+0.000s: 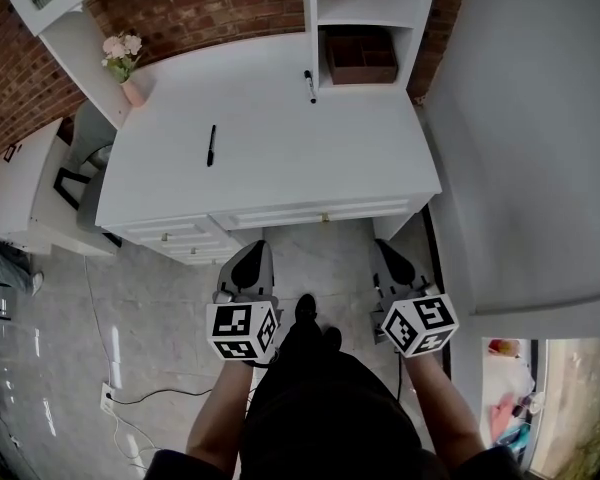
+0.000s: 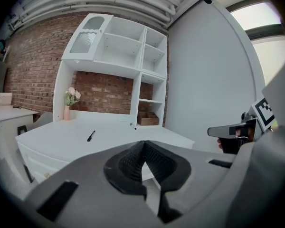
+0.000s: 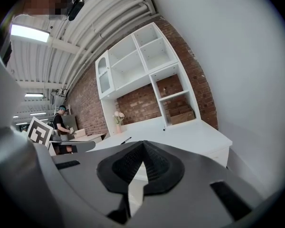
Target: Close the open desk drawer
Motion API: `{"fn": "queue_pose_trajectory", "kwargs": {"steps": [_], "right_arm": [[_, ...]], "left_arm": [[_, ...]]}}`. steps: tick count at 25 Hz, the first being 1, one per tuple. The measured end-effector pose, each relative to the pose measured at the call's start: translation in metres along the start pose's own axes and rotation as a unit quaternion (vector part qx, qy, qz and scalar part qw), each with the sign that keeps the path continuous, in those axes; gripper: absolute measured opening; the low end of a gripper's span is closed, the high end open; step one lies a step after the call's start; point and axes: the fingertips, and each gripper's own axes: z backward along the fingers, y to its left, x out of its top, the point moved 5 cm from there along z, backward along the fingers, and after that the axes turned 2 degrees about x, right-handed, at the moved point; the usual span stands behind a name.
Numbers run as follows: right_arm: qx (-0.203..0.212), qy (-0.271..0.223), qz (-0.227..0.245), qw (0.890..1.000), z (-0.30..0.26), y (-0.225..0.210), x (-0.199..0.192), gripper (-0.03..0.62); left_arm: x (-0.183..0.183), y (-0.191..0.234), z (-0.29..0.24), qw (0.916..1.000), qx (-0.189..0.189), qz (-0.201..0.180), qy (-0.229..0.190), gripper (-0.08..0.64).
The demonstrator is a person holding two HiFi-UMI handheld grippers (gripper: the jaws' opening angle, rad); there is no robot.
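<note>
Worktop: white and flat, set against a brick wall, with a white hutch at its back right.
Drawer: wide, under the worktop's front edge, centre to right. A small knob sits at mid-front. The front shows as a narrow strip below the edge; cannot tell how far out it stands.
Side drawers: a stack just left of the drawer, fronts showing stepped below the worktop edge.
Left claw: tips pressed together, nothing in it. Held low over the floor, before the seam between side drawers and drawer, touching neither.
Right claw: tips pressed together, nothing in it. Held before the drawer's right end, apart from it.
Pen: black, lying on the worktop left of the middle.
Second pen: black, at the back of the worktop by the hutch's upright.
Vase: pink, at the back left corner, holding pale flowers.
Box: brown, in the hutch's lowest right bay.
Cable: thin, trailing over the grey glossy floor at left.
Person: far off, standing, seen at the left of the right gripper view.
</note>
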Motion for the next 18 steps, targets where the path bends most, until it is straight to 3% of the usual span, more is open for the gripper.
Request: {"fn": "queue_pose_trajectory", "kwargs": {"steps": [18], "right_arm": [[-0.001,-0.016,0.01,1.0,0.029,0.014,0.003,0.005]], "left_arm": [[0.001,-0.005,0.03,0.9999,0.006,-0.007,-0.012,0.009]]}}
